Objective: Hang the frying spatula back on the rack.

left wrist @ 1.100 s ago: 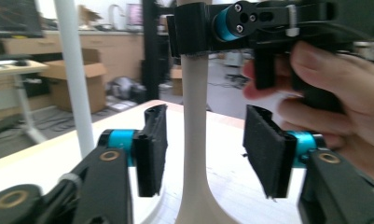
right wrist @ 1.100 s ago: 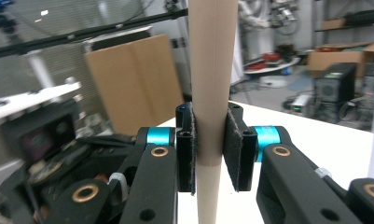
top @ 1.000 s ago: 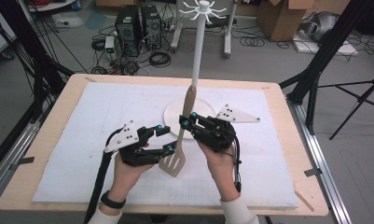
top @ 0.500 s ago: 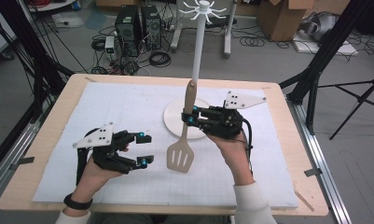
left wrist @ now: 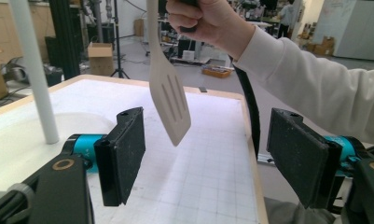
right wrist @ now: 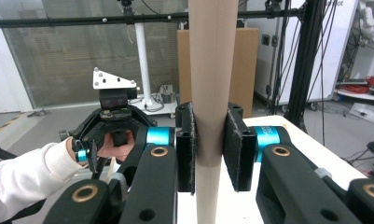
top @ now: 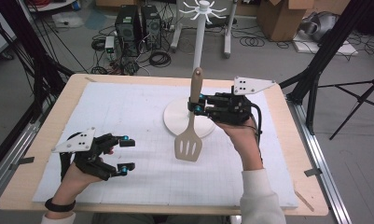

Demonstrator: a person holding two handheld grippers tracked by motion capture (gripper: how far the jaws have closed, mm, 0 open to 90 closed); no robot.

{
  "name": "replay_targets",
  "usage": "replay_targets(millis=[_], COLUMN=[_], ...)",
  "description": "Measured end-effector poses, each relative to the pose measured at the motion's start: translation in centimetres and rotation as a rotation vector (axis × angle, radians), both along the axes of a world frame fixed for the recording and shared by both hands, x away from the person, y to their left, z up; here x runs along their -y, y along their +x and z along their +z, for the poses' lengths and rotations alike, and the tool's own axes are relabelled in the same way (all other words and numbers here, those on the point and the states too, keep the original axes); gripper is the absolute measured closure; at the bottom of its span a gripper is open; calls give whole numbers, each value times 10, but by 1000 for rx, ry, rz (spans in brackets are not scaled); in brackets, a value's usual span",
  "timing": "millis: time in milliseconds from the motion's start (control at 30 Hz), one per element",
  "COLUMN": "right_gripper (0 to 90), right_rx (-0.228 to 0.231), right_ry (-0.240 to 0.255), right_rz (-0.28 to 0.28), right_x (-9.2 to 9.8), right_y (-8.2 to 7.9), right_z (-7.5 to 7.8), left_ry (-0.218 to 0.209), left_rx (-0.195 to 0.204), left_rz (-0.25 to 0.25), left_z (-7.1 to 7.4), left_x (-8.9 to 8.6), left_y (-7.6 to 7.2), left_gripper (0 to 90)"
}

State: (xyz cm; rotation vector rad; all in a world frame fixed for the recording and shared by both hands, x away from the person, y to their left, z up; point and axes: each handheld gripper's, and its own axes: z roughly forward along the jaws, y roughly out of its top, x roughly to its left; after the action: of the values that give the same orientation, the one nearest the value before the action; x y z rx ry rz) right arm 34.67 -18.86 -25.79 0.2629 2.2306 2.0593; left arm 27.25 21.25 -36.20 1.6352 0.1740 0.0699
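Right gripper has the spatula up in the air!

We see its jaws clamped tight on the wooden handle, and the slotted blade hangs clear above the white mat, just in front of the round base of the hook stand. Down at the near left corner, the left gripper holds nothing: its jaws have just been opening and now stand wide apart, well away from the spatula.
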Motion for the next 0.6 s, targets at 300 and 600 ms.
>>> replay_targets(millis=[300, 600], right_gripper=[765, 765], right_rx=[18, 26], right_ry=[-5, -19], right_rz=[1, -30], right_x=[-4, -16], right_y=[15, 30], right_z=[13, 32], left_ry=[1, -6], left_rx=[7, 3], left_rz=[6, 6], left_z=[1, 1], left_x=[-5, -6], left_y=[-2, -3], left_gripper=[281, 287])
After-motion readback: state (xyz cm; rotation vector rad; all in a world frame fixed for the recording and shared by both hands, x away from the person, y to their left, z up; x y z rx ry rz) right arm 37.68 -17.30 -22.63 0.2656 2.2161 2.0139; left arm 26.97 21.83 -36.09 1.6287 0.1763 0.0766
